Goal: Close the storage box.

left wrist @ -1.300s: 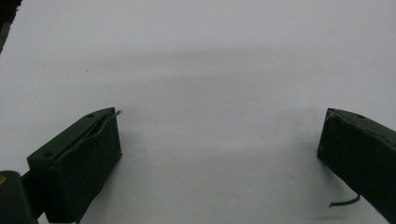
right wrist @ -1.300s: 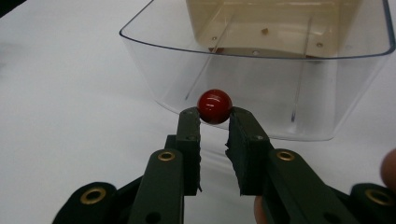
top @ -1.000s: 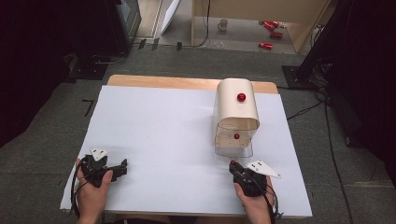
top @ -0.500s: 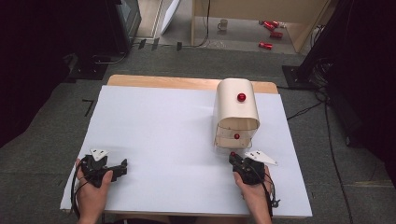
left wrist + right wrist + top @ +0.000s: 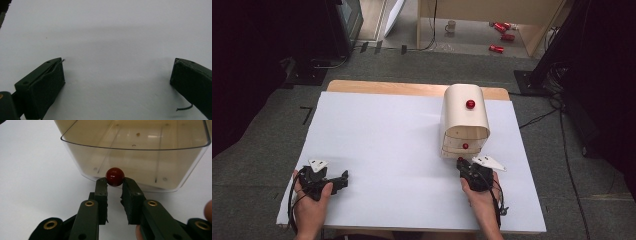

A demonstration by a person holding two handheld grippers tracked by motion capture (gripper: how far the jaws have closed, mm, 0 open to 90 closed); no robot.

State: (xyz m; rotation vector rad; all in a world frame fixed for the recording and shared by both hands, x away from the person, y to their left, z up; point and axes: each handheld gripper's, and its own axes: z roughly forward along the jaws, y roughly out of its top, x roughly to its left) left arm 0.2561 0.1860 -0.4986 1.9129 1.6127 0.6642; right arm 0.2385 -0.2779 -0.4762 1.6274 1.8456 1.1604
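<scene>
Red knob [image 5: 114, 176] on drawer [image 5: 135, 152], pinched by right claw [image 5: 114, 185], left claw [image 5: 117, 80] spread.

Both grippers are black. The left gripper [image 5: 343, 179] and the right gripper [image 5: 460, 165] each carry a grey three-cornered plate on top, and a thin black cable trails back from each one. In the right gripper view the arms show round brass-coloured rivets, and the black pads [image 5: 102, 192] have rough, worn edges. The person's forearms are bare, without sleeves.
</scene>
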